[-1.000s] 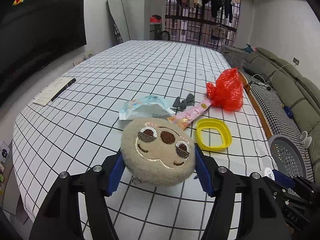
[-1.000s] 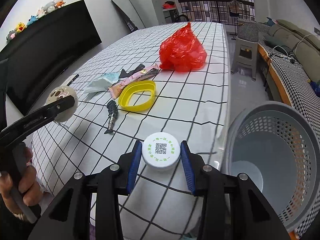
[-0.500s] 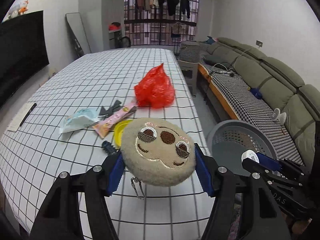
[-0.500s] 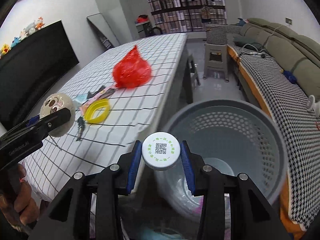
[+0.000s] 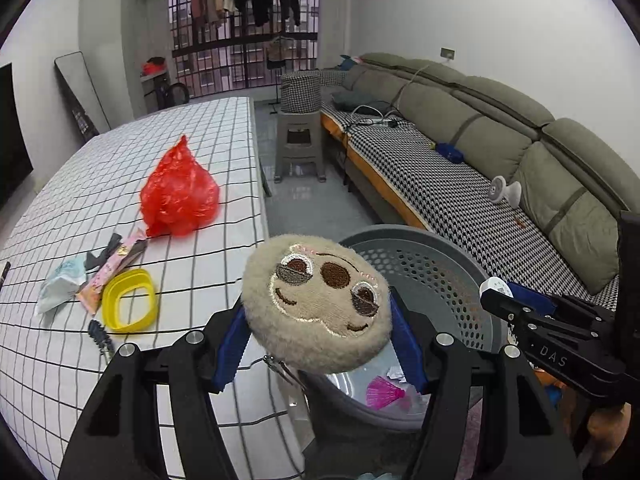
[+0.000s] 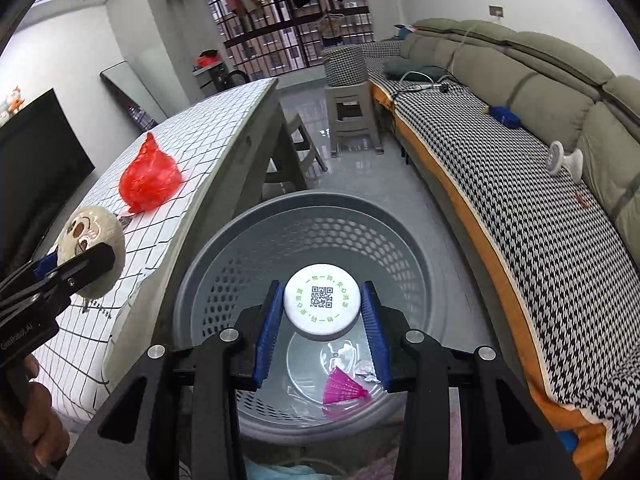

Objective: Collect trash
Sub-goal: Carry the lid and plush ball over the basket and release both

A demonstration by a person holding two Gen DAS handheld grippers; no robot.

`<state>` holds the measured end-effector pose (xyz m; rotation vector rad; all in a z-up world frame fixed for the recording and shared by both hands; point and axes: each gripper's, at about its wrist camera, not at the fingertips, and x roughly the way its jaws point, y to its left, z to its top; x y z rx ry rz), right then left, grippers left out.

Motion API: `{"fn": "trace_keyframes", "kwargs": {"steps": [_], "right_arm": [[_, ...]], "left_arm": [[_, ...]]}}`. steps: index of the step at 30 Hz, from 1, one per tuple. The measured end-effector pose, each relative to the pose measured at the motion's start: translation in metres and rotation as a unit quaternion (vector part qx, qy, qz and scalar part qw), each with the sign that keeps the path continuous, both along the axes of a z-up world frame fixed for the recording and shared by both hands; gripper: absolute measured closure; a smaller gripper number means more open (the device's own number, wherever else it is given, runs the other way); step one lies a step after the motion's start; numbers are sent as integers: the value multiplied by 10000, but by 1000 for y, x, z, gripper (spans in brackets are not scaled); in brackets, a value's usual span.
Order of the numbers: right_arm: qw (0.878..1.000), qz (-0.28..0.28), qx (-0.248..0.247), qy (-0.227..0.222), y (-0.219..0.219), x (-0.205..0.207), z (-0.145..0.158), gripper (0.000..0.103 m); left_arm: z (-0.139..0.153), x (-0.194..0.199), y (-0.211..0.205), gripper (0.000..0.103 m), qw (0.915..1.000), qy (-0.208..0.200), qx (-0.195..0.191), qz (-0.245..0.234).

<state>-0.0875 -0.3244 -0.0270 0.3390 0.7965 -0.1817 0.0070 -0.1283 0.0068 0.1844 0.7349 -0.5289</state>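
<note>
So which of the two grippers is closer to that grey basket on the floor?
Right. The right gripper, holding a white cap, hangs directly over the grey basket opening. The left gripper, holding a plush face, sits at the table edge beside it.

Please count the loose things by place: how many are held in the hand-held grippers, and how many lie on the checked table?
Held in a hand-held gripper: 2, the plush pouch and the white cap.
Lying on the table: 6, the red bag, yellow ring, pink wrapper, pale blue packet, dark bow and dark clip.
Total: 8
</note>
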Motion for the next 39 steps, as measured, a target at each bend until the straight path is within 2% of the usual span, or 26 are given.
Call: {"fn": "trace_keyframes", "kwargs": {"steps": [11,25,32,34,35,36,39], "right_arm": [[9999,-76,80,-67,-18,-13,-3,64],[9995,121,238,156,-23,15,-27,64],[9994,152,247,180,-23,23,-33,64],[9994,163,262,178,-23,23,-33,61],[9994,156,279,162,-24,22,-33,54],[9994,143,285,142,-25,21,-33,52],[9996,103,243,128,-25,19,-32,52]], "left_arm": [[-18,-2,-30,41,9997,168,193,-68],[-48,14,-56,40,9975,508,464,-156],[-54,20,-54,36,9968,631,480,-115],[-54,21,-53,33,9968,627,487,-98],[-54,21,-52,31,9968,616,493,-88],[-54,20,-53,31,9969,611,494,-92],[-54,19,-52,30,9969,597,508,-91]]}}
